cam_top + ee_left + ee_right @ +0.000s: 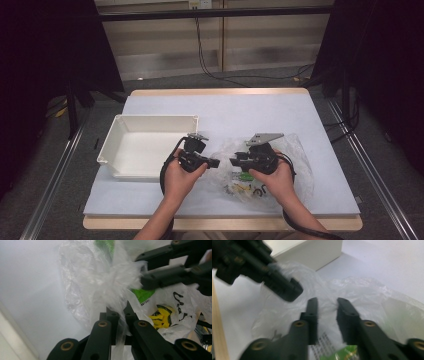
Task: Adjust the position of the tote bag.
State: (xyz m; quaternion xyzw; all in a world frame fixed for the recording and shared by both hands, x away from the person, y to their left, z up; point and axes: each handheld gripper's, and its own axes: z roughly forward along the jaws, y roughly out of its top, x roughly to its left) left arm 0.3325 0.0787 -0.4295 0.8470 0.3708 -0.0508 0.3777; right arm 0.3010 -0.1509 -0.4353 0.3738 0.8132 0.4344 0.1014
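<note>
— Both tongs meet over the bag, right? What is the left gripper doing?

— It is clenched on a pinch of the clear film; in the left gripper view its jaws stand nearly together with the plastic bunched between them.

— And the right gripper?

— It faces the left one, tip to tip. In the right gripper view its jaws stand a little apart with film between them; whether the pads press on it I cannot tell.

— Where does the bag lie?

— On the table, mostly under and behind the right gripper, just right of the white tray. Its near edge is lifted between the two tips. Green and yellow packets show through the film.
</note>
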